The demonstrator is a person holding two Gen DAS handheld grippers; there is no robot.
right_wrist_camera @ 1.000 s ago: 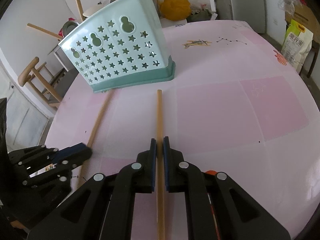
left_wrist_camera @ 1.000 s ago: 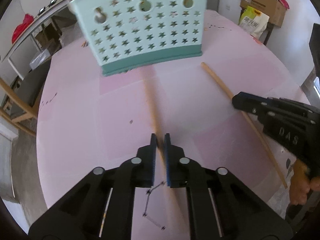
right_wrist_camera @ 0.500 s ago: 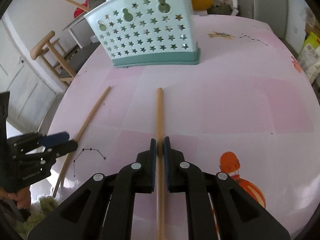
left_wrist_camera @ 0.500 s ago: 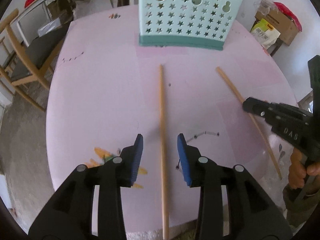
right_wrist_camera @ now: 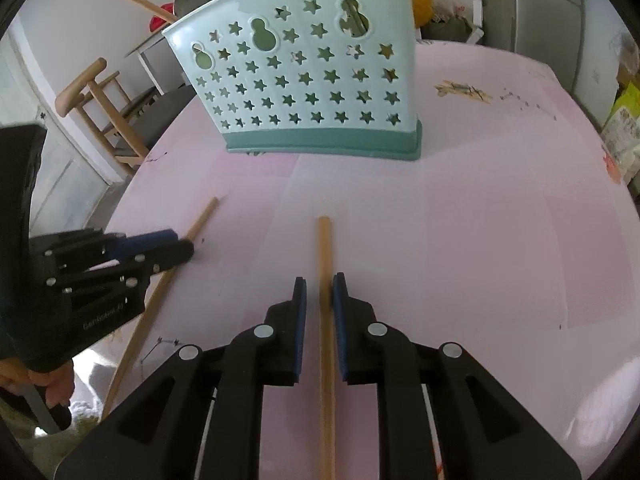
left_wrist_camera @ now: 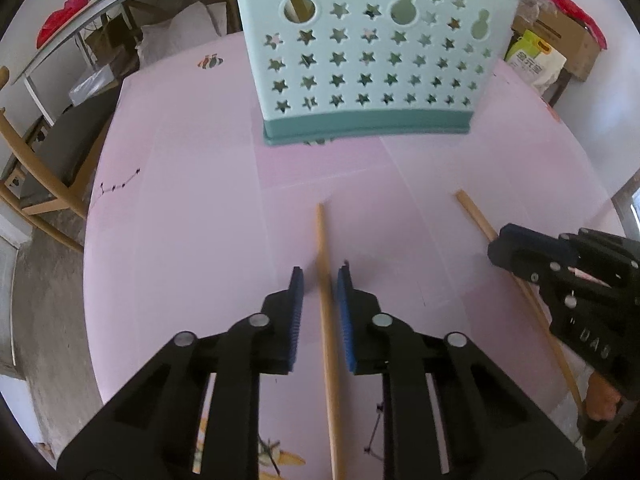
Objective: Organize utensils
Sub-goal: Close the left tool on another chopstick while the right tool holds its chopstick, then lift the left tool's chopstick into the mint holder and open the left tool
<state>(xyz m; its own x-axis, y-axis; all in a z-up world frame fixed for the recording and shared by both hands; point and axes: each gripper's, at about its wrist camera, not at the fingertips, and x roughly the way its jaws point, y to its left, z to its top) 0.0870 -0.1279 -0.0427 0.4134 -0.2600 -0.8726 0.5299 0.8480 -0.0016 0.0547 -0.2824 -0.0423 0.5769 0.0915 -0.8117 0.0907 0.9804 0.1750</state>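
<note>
left gripper [left_wrist_camera: 320, 276]: jaws closing round a wooden chopstick [left_wrist_camera: 326, 320], pads not yet touching; half a second ago they gaped wider.
right gripper [right_wrist_camera: 319, 280]: jaws opening, easing off the second chopstick [right_wrist_camera: 326, 320] it clamped earlier.
holder [left_wrist_camera: 368, 60]: mid-table, beyond both sticks.
task: both chopsticks lie on the pink table [left_wrist_camera: 180, 220], still unsorted.

A smooth, faintly glossy pink covering is lying over the tabletop [left_wrist_camera: 192, 208]. The utensil holder [left_wrist_camera: 372, 60] is showing matt mint plastic, pierced with stars. Both chopsticks [left_wrist_camera: 326, 320] [right_wrist_camera: 326, 320] are looking like plain, unvarnished wood. The fingers [left_wrist_camera: 295, 312] are wearing ribbed blue pads on black matt plastic.
</note>
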